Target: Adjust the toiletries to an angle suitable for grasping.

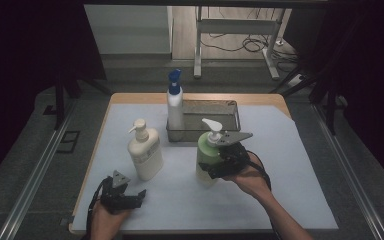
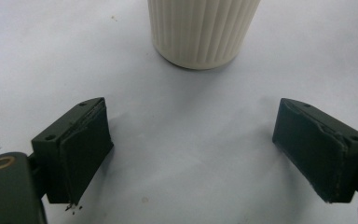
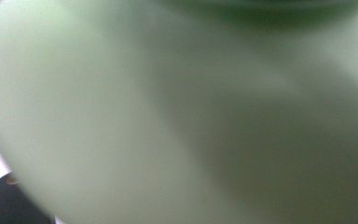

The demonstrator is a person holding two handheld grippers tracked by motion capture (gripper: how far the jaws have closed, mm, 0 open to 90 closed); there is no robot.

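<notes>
Toward five o'clock from the table's (image 1: 300,200) centre, the right hand-held gripper (image 1: 214,167) is set against the green pump bottle (image 1: 207,155), its jaws spread wide around the bottle's body; the high view shows the gripper pressed to the bottle's right flank, and in the right gripper view the pale green wall sits blurred right up against the camera. The bottle stands upright on the white table cover, just at six o'clock from the wire basket (image 1: 230,107).

At seven o'clock, near the front edge, the left hand-held gripper (image 1: 141,194) rests low with its jaws wide apart and nothing between them. In the left gripper view the ribbed base of the cream pump bottle (image 2: 203,32) stands at twelve o'clock beyond the two pads, well clear of them. In the high view that cream bottle stands upright at nine o'clock from the green one.

A white bottle with a blue cap (image 1: 175,102) stands upright in the left end of the basket, at twelve o'clock.
</notes>
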